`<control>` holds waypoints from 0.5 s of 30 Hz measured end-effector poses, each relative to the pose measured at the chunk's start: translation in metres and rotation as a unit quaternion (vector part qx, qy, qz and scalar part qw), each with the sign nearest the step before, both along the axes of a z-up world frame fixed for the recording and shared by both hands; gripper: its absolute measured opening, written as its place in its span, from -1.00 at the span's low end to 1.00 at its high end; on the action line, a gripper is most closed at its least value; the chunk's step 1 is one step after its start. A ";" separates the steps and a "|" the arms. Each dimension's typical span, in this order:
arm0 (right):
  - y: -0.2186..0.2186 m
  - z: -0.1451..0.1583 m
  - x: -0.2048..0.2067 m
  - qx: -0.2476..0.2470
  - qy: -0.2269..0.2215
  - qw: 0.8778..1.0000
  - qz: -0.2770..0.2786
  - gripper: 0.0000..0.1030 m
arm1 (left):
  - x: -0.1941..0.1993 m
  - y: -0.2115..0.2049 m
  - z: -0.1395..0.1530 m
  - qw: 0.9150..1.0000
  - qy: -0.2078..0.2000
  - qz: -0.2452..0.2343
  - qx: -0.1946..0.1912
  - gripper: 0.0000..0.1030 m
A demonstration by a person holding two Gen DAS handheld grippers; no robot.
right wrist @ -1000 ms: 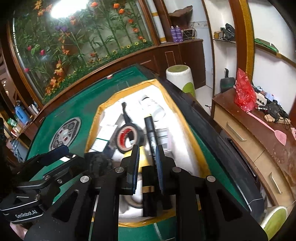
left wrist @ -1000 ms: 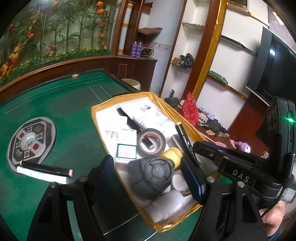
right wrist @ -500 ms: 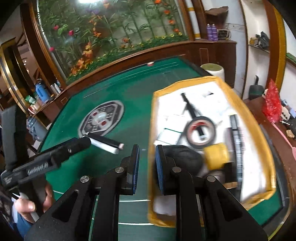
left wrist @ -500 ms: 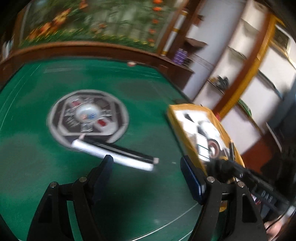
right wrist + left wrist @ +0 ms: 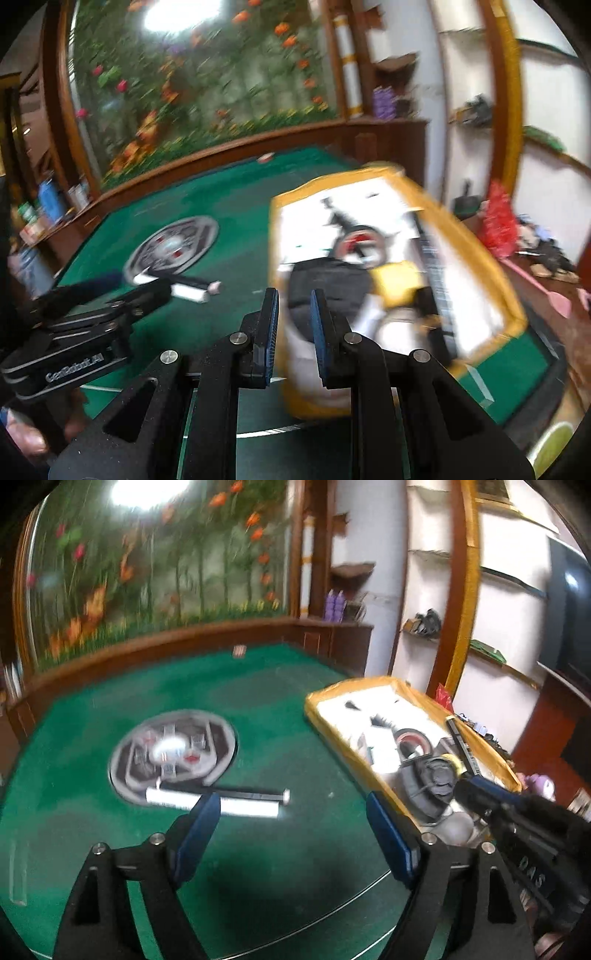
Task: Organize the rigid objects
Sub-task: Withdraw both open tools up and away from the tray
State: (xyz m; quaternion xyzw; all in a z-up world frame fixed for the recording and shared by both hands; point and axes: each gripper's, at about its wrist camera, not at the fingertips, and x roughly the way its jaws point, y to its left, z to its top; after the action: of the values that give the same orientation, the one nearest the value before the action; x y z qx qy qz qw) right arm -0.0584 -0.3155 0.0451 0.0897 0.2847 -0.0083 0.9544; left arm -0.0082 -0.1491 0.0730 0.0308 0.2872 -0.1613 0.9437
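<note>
Table (image 5: 295,867) looks like matt green felt with a glossy dark wood rim (image 5: 177,642). The tray (image 5: 469,236) seems wrapped in shiny yellow tape, and the grippers' arms are matt black plastic.

**Blur and clutter hide the tray's contents**

Motion blur smears the yellow-rimmed tray (image 5: 476,243) in the right wrist view; its small items run together. The right gripper's body (image 5: 524,834) covers the tray's near corner. The wall of flowers (image 5: 147,572) is streaked.
</note>
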 end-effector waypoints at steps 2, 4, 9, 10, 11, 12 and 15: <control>-0.012 0.000 -0.010 -0.001 -0.005 1.000 -0.026 -0.66 | -0.009 -0.006 0.002 1.000 -0.014 -0.006 0.009 0.62; -0.021 -0.002 -0.017 -0.004 -0.001 0.999 -0.045 -0.53 | -0.014 -0.011 0.001 1.000 -0.011 -0.008 0.025 0.62; -0.034 -0.004 -0.033 -0.014 -0.005 0.997 -0.077 0.05 | -0.025 -0.022 -0.003 0.997 -0.012 0.004 0.077 0.62; -0.035 -0.003 -0.036 -0.013 -0.009 0.997 -0.078 0.06 | -0.027 -0.022 -0.002 0.997 -0.012 -0.001 0.072 0.62; -0.036 -0.002 -0.038 -0.012 -0.011 0.997 -0.078 0.05 | -0.028 -0.021 -0.001 0.997 -0.013 -0.006 0.069 0.62; -0.037 0.000 -0.039 -0.013 -0.012 0.997 -0.076 0.05 | -0.029 -0.021 -0.001 0.998 -0.014 -0.009 0.068 0.62; -0.039 0.002 -0.043 -0.011 -0.017 0.997 -0.078 0.06 | -0.034 -0.026 0.000 0.995 -0.029 -0.006 0.093 0.62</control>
State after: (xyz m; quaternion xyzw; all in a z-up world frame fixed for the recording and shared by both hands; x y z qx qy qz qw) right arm -0.1018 -0.3543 0.0475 0.1010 0.2602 -0.0848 0.9565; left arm -0.0427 -0.1752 0.0728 0.1246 0.2735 -0.1383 0.9437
